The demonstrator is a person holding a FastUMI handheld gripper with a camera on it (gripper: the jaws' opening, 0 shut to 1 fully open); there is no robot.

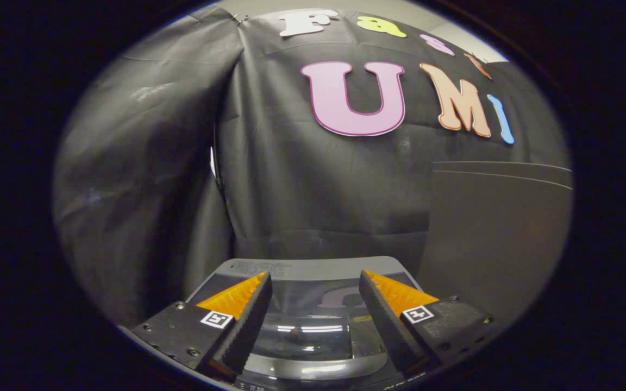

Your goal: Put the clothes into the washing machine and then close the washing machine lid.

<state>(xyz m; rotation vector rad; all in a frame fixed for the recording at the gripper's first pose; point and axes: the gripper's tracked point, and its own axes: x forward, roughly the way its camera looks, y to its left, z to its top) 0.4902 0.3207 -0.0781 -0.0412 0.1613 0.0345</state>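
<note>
Small printed panel on the grey plastic rear strip of the top-loading washing machine (pixel 313 267), text too fine to read; more tiny print at the near rim, likewise illegible. Square black-and-white fiducial markers on both finger bases. Glossy, dark, see-through lid (pixel 315 326) lying flat and shut over the tub, mirroring ceiling lights and the wall behind; smooth curved silver handle bar (pixel 313 369) along its near edge. Hand-held gripper (pixel 315 282) poised above that lid, pointing forward and slightly down toward the back of the machine, fingers spread wide with nothing between them but the lid surface below; inner faces ribbed, wedge-shaped, tapering to the tips. Beyond, wrinkled black cloth wall (pixel 313 190), slightly shiny, and a flat matte grey panel (pixel 498 239) just beside the machine's right. Clothes impossible to make out through the reflections.
</note>
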